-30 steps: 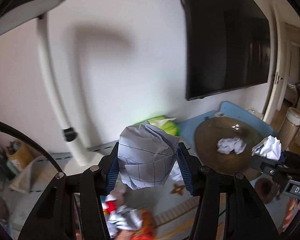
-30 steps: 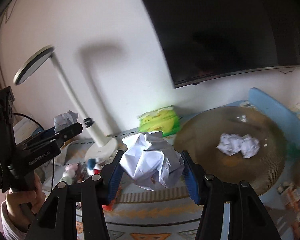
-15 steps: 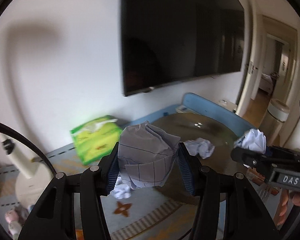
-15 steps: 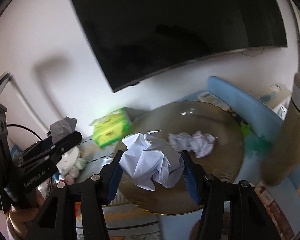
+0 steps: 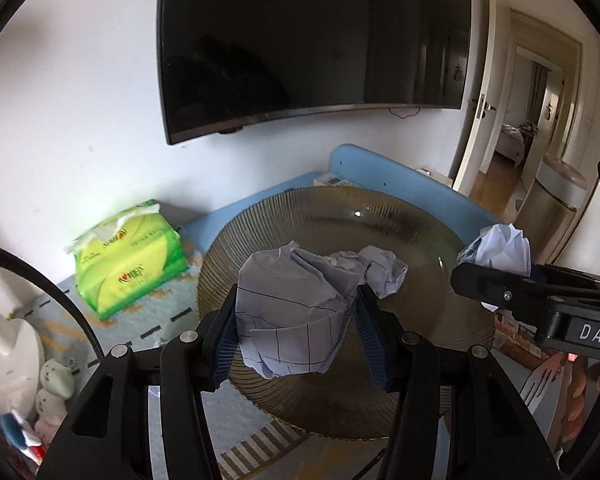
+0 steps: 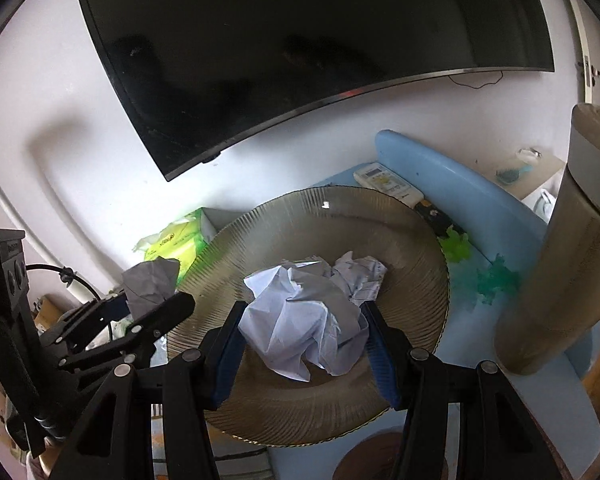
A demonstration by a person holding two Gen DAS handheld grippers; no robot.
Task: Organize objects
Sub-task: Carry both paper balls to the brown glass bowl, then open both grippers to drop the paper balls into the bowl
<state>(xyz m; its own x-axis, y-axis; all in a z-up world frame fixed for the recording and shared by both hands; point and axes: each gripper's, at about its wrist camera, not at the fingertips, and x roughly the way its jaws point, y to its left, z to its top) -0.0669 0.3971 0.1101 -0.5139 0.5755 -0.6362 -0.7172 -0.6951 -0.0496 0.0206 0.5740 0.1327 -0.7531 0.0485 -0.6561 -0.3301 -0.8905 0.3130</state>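
Note:
My left gripper (image 5: 296, 320) is shut on a crumpled ball of lined paper (image 5: 292, 312), held over the near left part of a wide ribbed brown glass plate (image 5: 340, 216). One crumpled paper ball (image 5: 384, 268) lies in the plate's middle. My right gripper (image 6: 302, 328) is shut on a white crumpled paper ball (image 6: 300, 324) above the same plate (image 6: 400, 232), just in front of the ball lying in it (image 6: 360, 272). Each gripper shows in the other's view with its paper: the right one (image 5: 500, 276) at the plate's right edge, the left one (image 6: 152, 300) at its left edge.
A green tissue pack (image 5: 128, 260) lies left of the plate. A lamp base (image 5: 12, 360) and small plush toys (image 5: 52, 392) sit at the far left. A remote control (image 6: 384, 180) lies behind the plate, a tall tan cylinder (image 6: 560, 260) stands right. A dark TV (image 5: 308, 40) hangs above.
Both grippers have swung right and sunk toward the plate, each keeping its paper ball. The lamp has slid out to the left of both views and the plate now fills the middle.

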